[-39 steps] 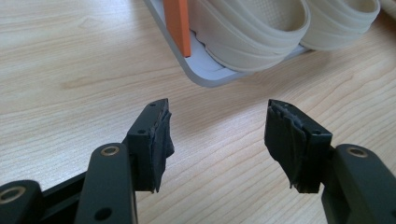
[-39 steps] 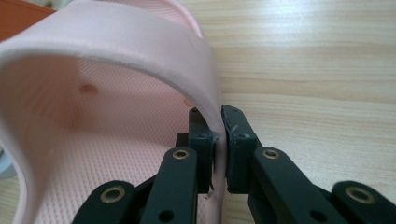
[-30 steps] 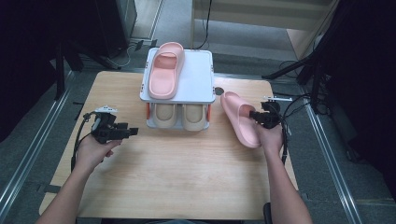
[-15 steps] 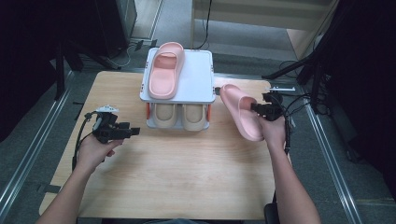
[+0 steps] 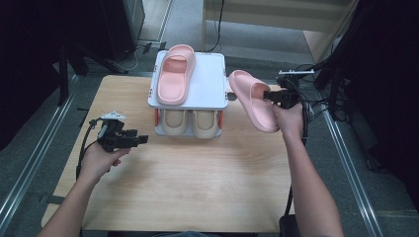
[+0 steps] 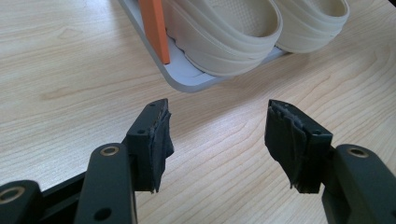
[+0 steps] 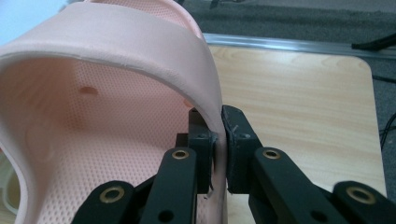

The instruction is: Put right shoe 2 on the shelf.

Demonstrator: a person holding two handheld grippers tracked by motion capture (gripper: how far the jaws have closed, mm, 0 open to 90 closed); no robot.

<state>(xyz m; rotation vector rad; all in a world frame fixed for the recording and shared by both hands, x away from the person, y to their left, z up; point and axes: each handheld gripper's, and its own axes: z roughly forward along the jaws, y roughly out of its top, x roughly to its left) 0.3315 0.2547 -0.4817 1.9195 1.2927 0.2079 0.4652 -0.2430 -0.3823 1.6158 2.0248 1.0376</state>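
Right tool [image 5: 271, 95] pinches pink slipper [image 5: 254, 101] aloft; left tool [image 5: 141, 140] gapes empty.

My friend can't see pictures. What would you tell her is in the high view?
The right gripper holds a pink slipper tilted in the air beside a small white shoe rack. Its matching slipper lies on top, a beige pair sits underneath, and the left gripper rests open above the wooden table.

Light wooden table [image 5: 188, 187], white two-tier rack [image 5: 210, 98] standing on its far middle.
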